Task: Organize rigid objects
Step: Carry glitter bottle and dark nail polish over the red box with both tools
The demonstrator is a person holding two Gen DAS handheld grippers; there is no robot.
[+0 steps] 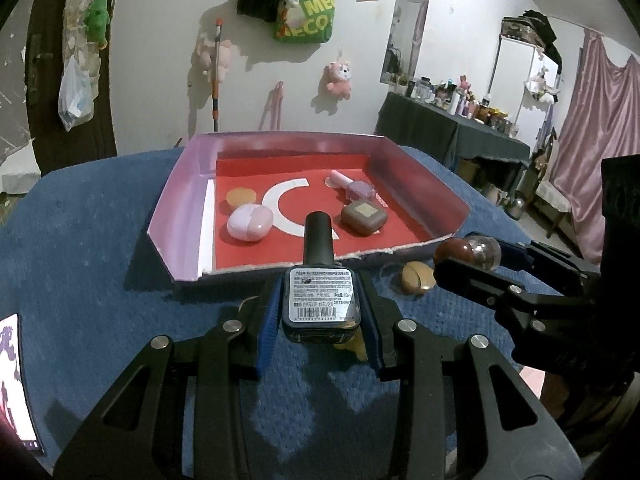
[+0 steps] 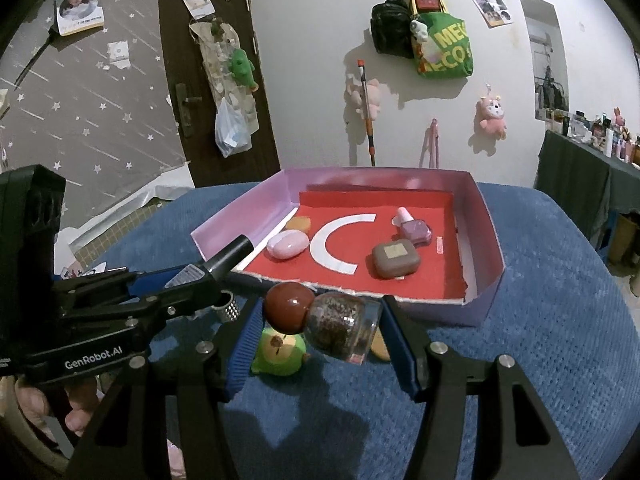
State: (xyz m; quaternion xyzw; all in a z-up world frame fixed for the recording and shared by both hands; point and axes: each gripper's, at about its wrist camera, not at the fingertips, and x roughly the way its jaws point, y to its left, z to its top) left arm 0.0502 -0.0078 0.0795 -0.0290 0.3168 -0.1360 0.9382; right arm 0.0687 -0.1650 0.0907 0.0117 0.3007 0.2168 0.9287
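From the left wrist camera, the left gripper [image 1: 320,312] pinches a dark nail polish bottle [image 1: 319,300] between its blue pads, the black cap pointing forward toward the tray. The bottle's base faces the camera and carries a white label with a barcode and small print; "10m" and a price line reading roughly "7.9" and "15" can be made out, while the rest is too small to read. Just past the cap sits a shallow pink tray [image 1: 176,204] with a red floor and a white crescent shape, resting on a blue cloth [image 1: 88,240]. Inside it lie a pale pink case [image 1: 250,222], an orange disc [image 1: 241,197], a brown case [image 1: 364,218] and a pink polish bottle [image 1: 352,188]. To the right, the right gripper [image 1: 468,258] holds a small glass jar [image 1: 485,254] with a round brown stopper. A tan disc [image 1: 416,278] lies on the cloth beside it. A green bag [image 1: 306,14] on the wall reads "MEC" and "ECO".

From the right wrist camera, the right gripper [image 2: 320,336] clamps the glass jar [image 2: 344,330] sideways, stopper to the left, near the tray's [image 2: 486,264] front edge. Beneath it sits a green avocado toy [image 2: 278,354]. The left gripper [image 2: 208,276], printed "GenRobot.AI", enters from the left with the nail polish bottle [image 2: 230,258].
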